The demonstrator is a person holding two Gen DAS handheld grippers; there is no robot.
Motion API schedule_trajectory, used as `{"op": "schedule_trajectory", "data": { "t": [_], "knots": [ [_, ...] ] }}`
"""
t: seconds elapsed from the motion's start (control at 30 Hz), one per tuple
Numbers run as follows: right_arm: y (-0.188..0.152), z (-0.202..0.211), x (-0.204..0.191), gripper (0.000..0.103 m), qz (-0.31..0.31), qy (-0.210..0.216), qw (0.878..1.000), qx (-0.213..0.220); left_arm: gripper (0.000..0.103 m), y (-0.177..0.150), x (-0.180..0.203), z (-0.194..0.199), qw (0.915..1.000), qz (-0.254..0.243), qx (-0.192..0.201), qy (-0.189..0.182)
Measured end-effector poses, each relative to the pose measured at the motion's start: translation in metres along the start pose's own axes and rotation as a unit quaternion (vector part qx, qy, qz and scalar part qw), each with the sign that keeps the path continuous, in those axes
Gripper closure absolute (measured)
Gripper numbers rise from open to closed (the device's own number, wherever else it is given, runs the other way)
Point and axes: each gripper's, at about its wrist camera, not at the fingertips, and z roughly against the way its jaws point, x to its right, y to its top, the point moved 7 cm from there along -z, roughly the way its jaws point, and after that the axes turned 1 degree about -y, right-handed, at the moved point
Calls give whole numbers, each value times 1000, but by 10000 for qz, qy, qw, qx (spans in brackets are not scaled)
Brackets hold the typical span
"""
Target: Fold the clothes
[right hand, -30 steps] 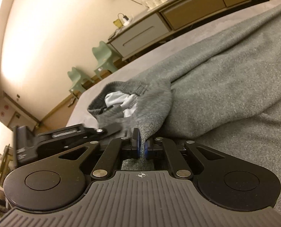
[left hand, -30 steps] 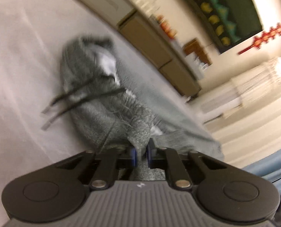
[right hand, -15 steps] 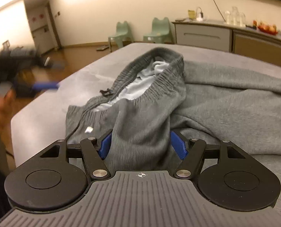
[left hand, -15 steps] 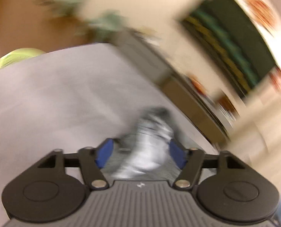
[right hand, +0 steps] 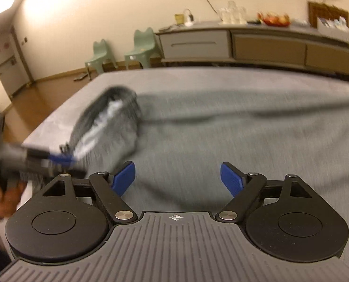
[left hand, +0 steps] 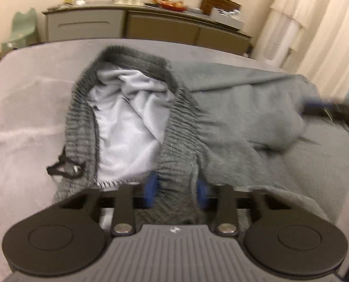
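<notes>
Bedding [left hand: 21, 108] in pale grey carries the grey sweatpants [left hand: 256, 122], spread flat toward the right with the ribbed waistband [left hand: 174, 117] gaping over the white lining. Left gripper [left hand: 177, 192] has its blue pads spread with the waistband lying between them. Right gripper [right hand: 178, 178] hangs wide open above the trouser cloth [right hand: 245, 141], gripping nothing.

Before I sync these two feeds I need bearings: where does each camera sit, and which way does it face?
Left wrist: on the left gripper, looking along its jaws at the waistband of the sweatpants between the blue pads; the right gripper is a blur at far right.
Right wrist: on the right gripper, jaws wide, over the pants; the left gripper and the person's hand show at left.
Shared: pants, sideboard.
</notes>
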Motion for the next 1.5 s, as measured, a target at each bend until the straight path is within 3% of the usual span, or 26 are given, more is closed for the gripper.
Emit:
{"op": "schedule_trajectory", "data": {
  "t": [0.1,0.2,0.3,0.33,0.4,0.43,0.47,0.5,0.53,0.57,0.63,0.77,0.8,0.83,0.9,0.93,1.0,1.1,1.2,1.3,1.4,1.5],
  "knots": [
    [48,-30,-42,15,685,89,9976,106,72,-4,-6,17,9998,5,142,-100],
    [85,-81,-93,6,1597,111,9871,32,70,-2,-12,23,9997,44,215,-68],
    [104,-149,-123,6,2289,-170,9726,-372,60,0,-18,30,9993,99,351,-42],
    [107,-172,-128,7,2468,-261,9673,-535,51,0,-19,30,9993,68,363,-77],
    [107,-208,-133,11,2769,-441,9563,-831,50,-1,-21,28,9993,-17,330,-149],
    [107,-223,-133,19,2886,-504,9512,-971,55,-1,-22,27,9994,-70,291,-194],
    [106,-237,-134,32,2972,-497,9467,-1140,75,-3,-22,26,9992,-135,249,-276],
    [105,-246,-135,43,2995,-384,9438,-1347,86,-5,-22,28,9988,-219,250,-347],
    [105,-254,-136,78,2995,-240,9409,-1563,90,-7,-21,30,9984,-307,262,-408],
    [108,-257,-139,97,3013,-140,9386,-1676,94,-8,-19,37,9977,-415,332,-421],
    [120,-256,-146,98,3084,-51,9367,-1655,97,-8,-19,55,9963,-509,504,-485],
    [187,-238,-169,98,2181,129,9736,-660,98,-9,-44,99,9950,-212,920,-324],
    [192,-240,-175,98,1985,166,9786,-511,98,-9,-58,108,9950,28,976,-214],
    [192,-245,-181,88,1824,193,9822,-408,98,-11,-71,110,9952,223,952,-76],
    [193,-254,-193,48,1500,246,9882,-201,98,-15,-91,105,9952,547,784,205],
    [189,-247,-187,21,1444,205,9892,-155,97,-18,-98,100,9949,686,656,347],
    [177,-226,-168,24,1411,72,9899,-105,97,-23,-112,89,9928,945,416,612],
    [160,-193,-140,23,1359,-126,9906,-30,97,-21,-112,88,9925,971,425,612],
    [142,-161,-111,12,1308,-325,9909,45,97,-19,-110,90,9925,967,477,582],
    [121,-106,-33,8,990,-729,9922,204,98,-15,-109,92,9914,1008,573,603],
    [105,-64,53,9,538,-1509,9868,233,98,-8,-111,94,9876,1210,726,689],
    [87,-39,99,9,-23,-1735,9848,94,98,-6,-96,94,9888,1119,728,661]
  ]
}}
